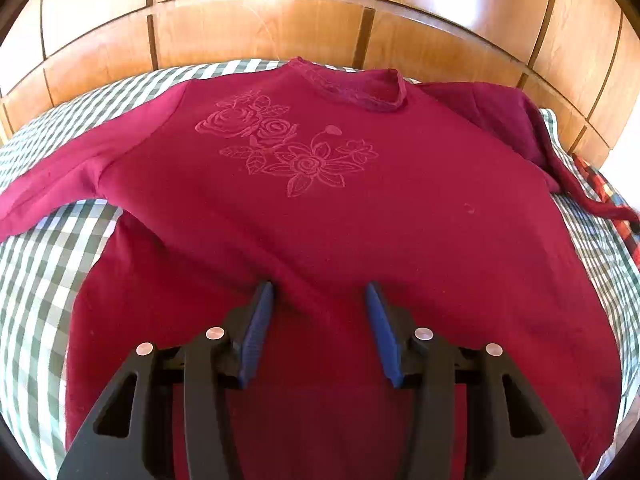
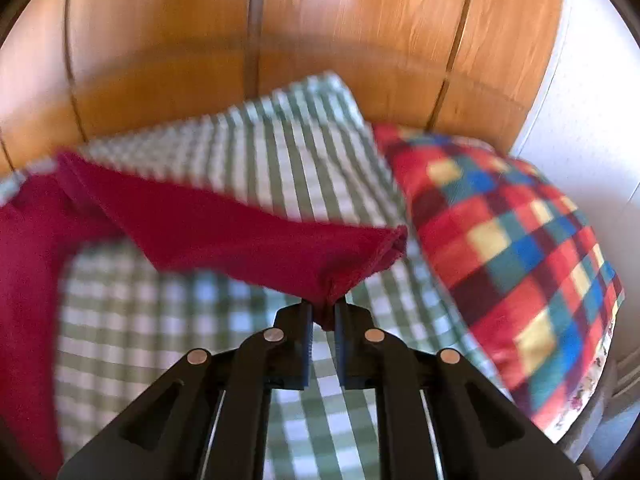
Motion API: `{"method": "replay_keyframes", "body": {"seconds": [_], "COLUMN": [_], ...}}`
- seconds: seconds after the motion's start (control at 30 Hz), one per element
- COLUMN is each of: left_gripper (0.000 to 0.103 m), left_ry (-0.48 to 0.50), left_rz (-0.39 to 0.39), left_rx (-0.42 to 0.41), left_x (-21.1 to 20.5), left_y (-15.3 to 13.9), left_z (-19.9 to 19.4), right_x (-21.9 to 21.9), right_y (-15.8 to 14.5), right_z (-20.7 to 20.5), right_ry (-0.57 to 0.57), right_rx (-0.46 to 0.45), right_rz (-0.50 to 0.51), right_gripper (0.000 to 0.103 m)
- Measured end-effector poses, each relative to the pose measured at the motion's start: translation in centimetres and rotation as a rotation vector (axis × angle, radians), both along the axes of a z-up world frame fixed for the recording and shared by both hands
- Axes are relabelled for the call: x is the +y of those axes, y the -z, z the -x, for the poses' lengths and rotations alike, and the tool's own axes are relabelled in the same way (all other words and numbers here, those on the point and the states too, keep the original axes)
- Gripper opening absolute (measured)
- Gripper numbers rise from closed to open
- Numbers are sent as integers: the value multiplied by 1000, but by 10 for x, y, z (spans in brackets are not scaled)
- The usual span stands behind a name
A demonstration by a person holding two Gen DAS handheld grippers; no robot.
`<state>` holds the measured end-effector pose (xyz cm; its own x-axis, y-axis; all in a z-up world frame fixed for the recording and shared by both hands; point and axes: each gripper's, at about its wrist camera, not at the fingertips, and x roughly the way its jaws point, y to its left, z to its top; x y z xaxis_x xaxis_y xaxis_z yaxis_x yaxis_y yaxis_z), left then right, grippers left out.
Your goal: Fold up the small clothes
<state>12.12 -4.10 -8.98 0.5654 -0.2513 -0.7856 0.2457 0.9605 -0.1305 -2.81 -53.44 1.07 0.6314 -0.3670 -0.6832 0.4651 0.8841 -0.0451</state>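
The dark red sweater point(image 1: 328, 208) is lying face up on the checked bedspread point(image 1: 36, 280), rose print showing, its left sleeve still stretching out. The right claw point(image 2: 323, 316) is clenching the cuff of the right sleeve point(image 2: 240, 232), lifting it clear of the bed beside the plaid pillow point(image 2: 512, 260). The left claw point(image 1: 320, 312) is hanging released over the near hem. Sleeve folding seems to be underway; next the right claw probably needs to be carrying the cuff leftward across the chest.
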Motion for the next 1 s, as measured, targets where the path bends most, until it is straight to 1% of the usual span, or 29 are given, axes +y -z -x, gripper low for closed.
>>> {"method": "replay_keyframes", "body": {"seconds": [0.07,0.1,0.17,0.2,0.27,0.33,0.37,0.4,0.43,0.47,0.5,0.53,0.57,0.6,0.63,0.67,0.73,0.77,0.8,0.83,0.9,0.93,1.0], "left_gripper": [47,48,48,48,48,48,48,48,48,48,48,48,48,48,48,48,48,48,48,49,49,49,49], "left_ry": [-2,-3,-4,-5,-5,-6,-7,-6,-6,-6,-7,-7,-7,-7,-8,-8,-10,-11,-11,-11,-11,-11,-10], "left_rz": [6,9,12,14,15,17,17,16,16,16,14,12,10,9,9,9,11,11,10,7,4,3,-1], "left_rx": [-1,-1,-2,-2,-2,-2,-2,-2,-2,-2,-2,-3,-3,-3,-3,-3,-4,-5,-6,-7,-8,-9,-9], "left_x": [1,1,1,1,2,2,2,2,2,2,2,1,1,1,1,1,1,1,0,0,0,0,-1], "left_y": [0,0,0,0,0,0,0,0,0,0,0,0,0,0,0,0,0,0,0,0,0,0,0], "left_z": [0,0,0,0,0,0,0,0,0,0,0,0,0,0,0,0,1,1,1,1,1,1,1], "right_x": [-4,-8,-23,-32,-56,-84,-92,-106,-118,-126,-136,-142,-145,-147,-146,-145,-138,-137,-132,-126,-119,-116,-117], "right_y": [-33,-44,-60,-62,-56,-32,-23,-6,9,18,30,37,38,36,34,34,39,41,48,54,67,75,88], "right_z": [12,12,5,0,-23,-50,-57,-66,-73,-74,-78,-79,-75,-68,-57,-51,-29,-23,-14,-7,-1,-2,-12], "right_ry": [8,19,57,78,134,209,230,270,304,325,344,355,396,421,443,442,430,419,398,386,371,364,380], "right_rx": [-70,-88,-104,-97,-57,35,66,115,148,156,145,126,92,46,-12,-31,-69,-81,-103,-118,-135,-136,-123], "right_rz": [-20,-27,-39,-38,-64,-80,-93,-128,-161,-186,-231,-254,-245,-237,-235,-251,-332,-365,-427,-473,-551,-587,-617], "right_gripper": [8,8,8,8,7,7,7,7,7,8,13,20,51,74,76,75,74,72,68,66,61,60,60]}}
